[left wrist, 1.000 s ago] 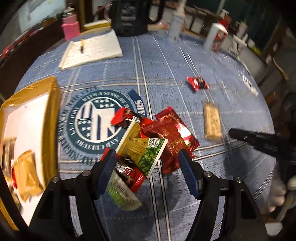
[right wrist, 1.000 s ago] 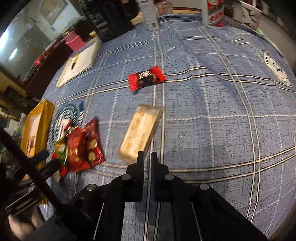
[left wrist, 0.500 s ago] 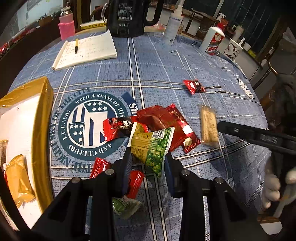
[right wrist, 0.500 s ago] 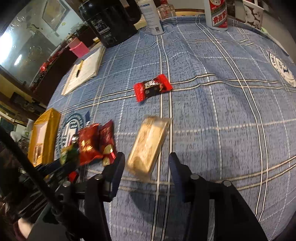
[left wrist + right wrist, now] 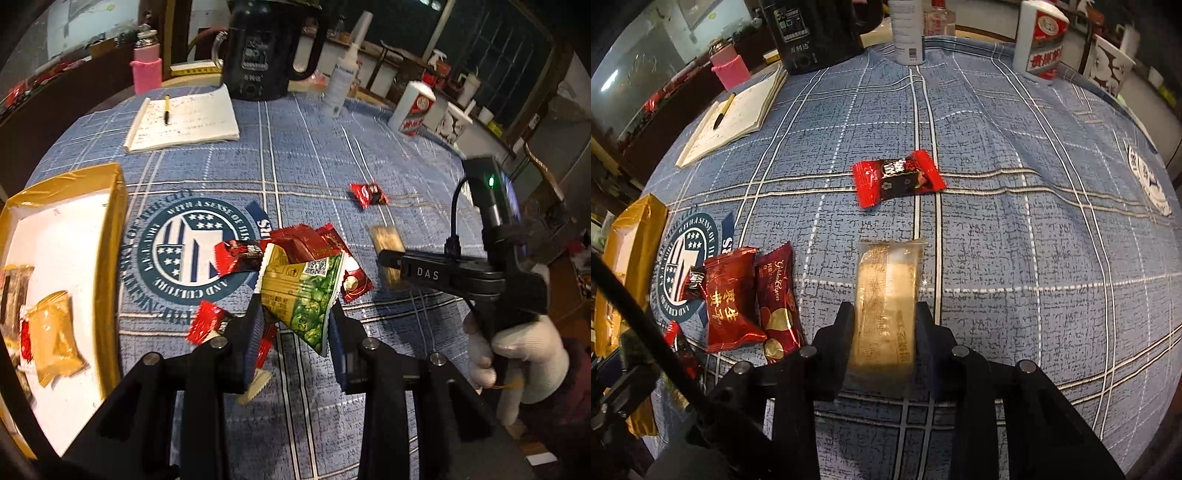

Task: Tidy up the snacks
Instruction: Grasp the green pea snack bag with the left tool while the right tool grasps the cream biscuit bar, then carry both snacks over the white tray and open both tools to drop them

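Observation:
My left gripper [image 5: 295, 325] is shut on a green and gold snack packet [image 5: 303, 291] and holds it above the blue checked tablecloth [image 5: 295, 155]. Under it lie several red snack packets [image 5: 295, 240]. A gold-rimmed tray [image 5: 114, 229] with snacks in it lies at the left. My right gripper [image 5: 885, 325] has its fingers on both sides of a long beige wafer bar [image 5: 886, 295] that lies on the cloth. A small red and black candy [image 5: 897, 177] lies beyond it. Red packets [image 5: 731, 299] lie to its left.
A notepad with a pen [image 5: 181, 118], a black kettle [image 5: 258, 55], a pink cup [image 5: 147, 70], a spray bottle [image 5: 343, 74] and a white and red bottle [image 5: 413, 107] stand at the far side. The table edge curves round at the right.
My left gripper closed on the green packet and lifted it off the pile. My right gripper opened, moved forward and closed around the beige bar.

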The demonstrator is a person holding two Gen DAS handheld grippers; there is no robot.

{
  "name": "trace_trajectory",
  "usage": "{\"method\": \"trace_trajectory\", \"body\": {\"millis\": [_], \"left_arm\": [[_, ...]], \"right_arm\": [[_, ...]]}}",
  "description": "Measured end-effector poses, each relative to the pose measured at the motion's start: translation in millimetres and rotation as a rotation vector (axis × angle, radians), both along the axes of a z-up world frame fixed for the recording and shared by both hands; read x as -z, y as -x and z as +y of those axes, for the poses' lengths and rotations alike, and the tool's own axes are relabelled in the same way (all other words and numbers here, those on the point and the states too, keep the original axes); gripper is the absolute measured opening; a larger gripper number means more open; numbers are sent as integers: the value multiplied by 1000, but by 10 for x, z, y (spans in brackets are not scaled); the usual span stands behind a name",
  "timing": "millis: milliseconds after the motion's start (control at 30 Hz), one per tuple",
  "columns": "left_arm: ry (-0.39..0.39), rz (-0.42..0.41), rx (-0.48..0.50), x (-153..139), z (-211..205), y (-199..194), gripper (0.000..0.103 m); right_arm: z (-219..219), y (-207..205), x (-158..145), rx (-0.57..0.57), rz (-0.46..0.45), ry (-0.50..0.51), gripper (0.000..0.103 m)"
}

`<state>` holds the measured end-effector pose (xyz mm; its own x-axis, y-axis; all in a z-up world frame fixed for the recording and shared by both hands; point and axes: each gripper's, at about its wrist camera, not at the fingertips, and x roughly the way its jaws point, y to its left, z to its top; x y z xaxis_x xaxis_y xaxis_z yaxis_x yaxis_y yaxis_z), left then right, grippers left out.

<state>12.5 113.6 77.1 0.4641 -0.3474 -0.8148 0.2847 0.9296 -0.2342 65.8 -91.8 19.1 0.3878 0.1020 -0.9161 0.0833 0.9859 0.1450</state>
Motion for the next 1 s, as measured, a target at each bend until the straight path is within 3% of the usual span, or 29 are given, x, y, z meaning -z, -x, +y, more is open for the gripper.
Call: {"method": "trace_trajectory", "body": {"millis": [267, 367, 667, 1000], "left_arm": [[91, -16, -127, -184, 475, 220, 34], [83, -20, -185, -226, 733, 295, 34], [49, -2, -300, -207, 1483, 531, 34], [-26, 50, -318, -6, 2053, 707, 35]], "right_arm": [[-252, 289, -198, 73, -39, -131, 32], [-139, 381, -356, 51, -72, -175, 32], [731, 527, -690, -147, -101, -261, 32], [2012, 583, -765, -415, -74, -284, 32]]}}
